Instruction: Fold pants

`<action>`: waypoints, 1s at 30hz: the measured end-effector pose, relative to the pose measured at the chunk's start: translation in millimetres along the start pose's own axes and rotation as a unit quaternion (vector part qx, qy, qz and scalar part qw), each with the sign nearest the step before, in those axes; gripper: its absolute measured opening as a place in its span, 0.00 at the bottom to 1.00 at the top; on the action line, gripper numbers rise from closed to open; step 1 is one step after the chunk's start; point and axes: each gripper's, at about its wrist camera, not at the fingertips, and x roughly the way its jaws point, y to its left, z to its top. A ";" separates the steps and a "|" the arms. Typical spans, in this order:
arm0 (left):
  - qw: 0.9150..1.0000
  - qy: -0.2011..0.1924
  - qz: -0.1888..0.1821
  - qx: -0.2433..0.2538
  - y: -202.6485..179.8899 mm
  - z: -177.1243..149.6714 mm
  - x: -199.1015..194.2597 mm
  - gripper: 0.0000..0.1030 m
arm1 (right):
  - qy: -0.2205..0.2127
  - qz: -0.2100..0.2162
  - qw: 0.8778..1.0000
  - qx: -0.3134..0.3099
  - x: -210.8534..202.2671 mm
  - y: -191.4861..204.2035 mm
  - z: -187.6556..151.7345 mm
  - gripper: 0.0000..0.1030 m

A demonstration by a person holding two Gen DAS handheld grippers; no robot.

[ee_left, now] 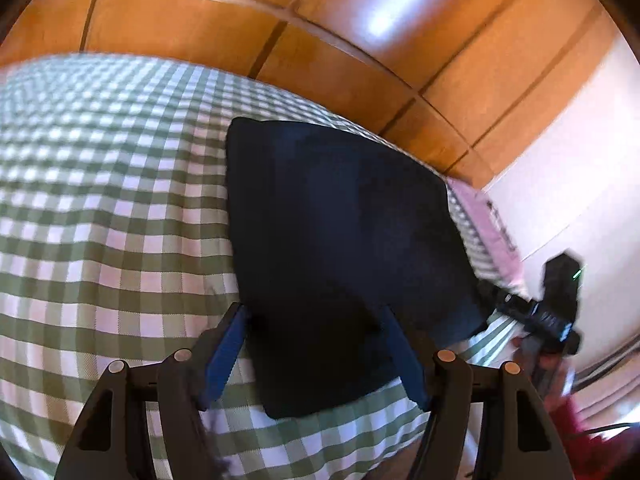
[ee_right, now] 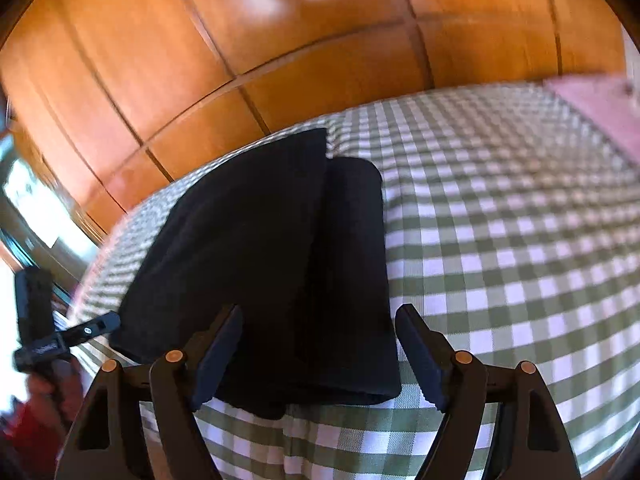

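Note:
Dark navy pants [ee_left: 340, 240] lie folded into a thick rectangle on a green-and-white checked cover [ee_left: 100, 220]. In the right wrist view the pants [ee_right: 260, 260] show two stacked layers, the upper one set to the left. My left gripper [ee_left: 314, 312] is open above the near end of the pants, its blue pads apart and not pressing on the cloth. My right gripper [ee_right: 320, 308] is also open, one finger on each side of the near end of the pants, with nothing gripped.
Glossy wooden cupboard panels [ee_left: 320, 20] rise behind the covered surface. A pink cloth [ee_right: 600, 116] lies at the far right corner. A white wall [ee_left: 580, 160] is at the right. A hand [ee_right: 44, 392] and a red sleeve show at the left edge.

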 end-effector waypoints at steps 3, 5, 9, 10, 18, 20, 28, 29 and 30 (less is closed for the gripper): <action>0.999 0.017 -0.024 -0.033 14.6 7.5 6.0 0.67 | 0.019 0.036 0.998 0.045 6.7 -17.5 3.5 0.77; 0.997 0.034 -0.047 -0.051 24.8 12.5 13.3 0.67 | 0.029 0.063 0.995 0.069 12.6 -27.9 4.4 0.77; 0.990 0.061 -0.094 -0.085 36.2 15.9 30.5 0.67 | 0.037 0.103 0.989 0.098 24.0 -37.4 5.8 0.75; 0.988 0.066 -0.100 -0.093 38.0 16.6 37.0 0.67 | 0.037 0.106 0.988 0.103 26.1 -38.9 6.5 0.75; 0.986 0.082 -0.128 -0.072 31.2 15.1 51.4 0.65 | 0.050 0.115 0.988 0.091 39.9 -33.0 17.1 0.75; 0.985 0.088 -0.133 -0.063 30.3 13.4 48.7 0.65 | 0.057 0.127 0.987 0.076 37.9 -31.9 14.6 0.75; 0.991 0.094 -0.098 -0.017 10.3 23.1 64.4 0.68 | 0.062 0.121 0.990 0.048 52.8 -22.1 20.4 0.74; 0.991 0.091 -0.097 -0.015 9.8 22.7 65.2 0.68 | 0.060 0.116 0.991 0.042 54.4 -19.3 19.9 0.75; 0.991 0.087 -0.098 -0.014 10.2 21.5 65.5 0.68 | 0.056 0.111 0.992 0.037 55.5 -17.1 19.4 0.74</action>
